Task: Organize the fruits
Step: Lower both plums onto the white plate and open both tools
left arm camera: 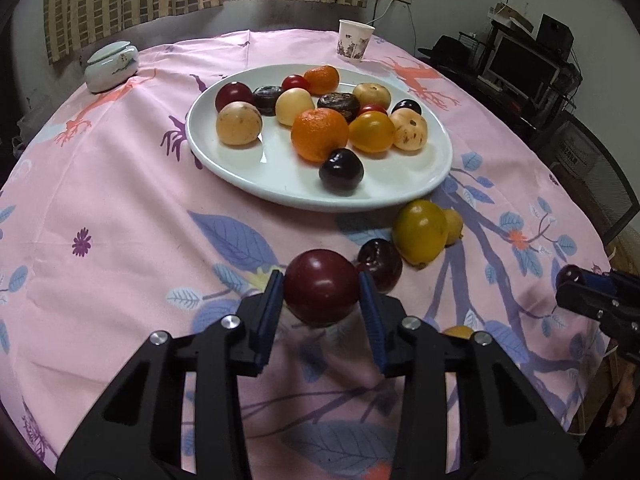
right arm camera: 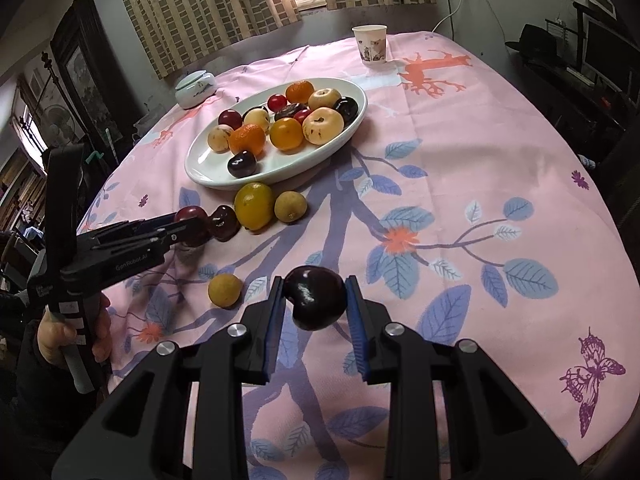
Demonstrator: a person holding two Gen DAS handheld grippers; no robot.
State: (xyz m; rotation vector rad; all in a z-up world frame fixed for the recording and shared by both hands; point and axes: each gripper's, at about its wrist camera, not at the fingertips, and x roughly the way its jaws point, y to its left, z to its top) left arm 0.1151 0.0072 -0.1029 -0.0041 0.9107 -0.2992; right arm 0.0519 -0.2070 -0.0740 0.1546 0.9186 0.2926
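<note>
My left gripper (left arm camera: 322, 292) is shut on a dark red plum (left arm camera: 321, 285) just above the cloth, short of the white plate (left arm camera: 248, 168). It also shows in the right wrist view (right arm camera: 192, 226). My right gripper (right arm camera: 314, 300) is shut on a dark purple plum (right arm camera: 316, 297), held above the cloth; it shows at the right edge of the left wrist view (left arm camera: 576, 280). The plate (right arm camera: 208, 176) holds several fruits. Loose on the cloth lie another dark plum (left arm camera: 380, 264), a yellow-green fruit (left arm camera: 420, 232), a small tan fruit (right arm camera: 291, 207) and a small yellow fruit (right arm camera: 225, 289).
A paper cup (left arm camera: 354, 40) stands at the far edge of the round pink table. A pale lidded jar (left arm camera: 112, 66) sits at the far left. A person's hand (right arm camera: 76, 332) holds the left gripper's handle. Shelves and a monitor stand to the right.
</note>
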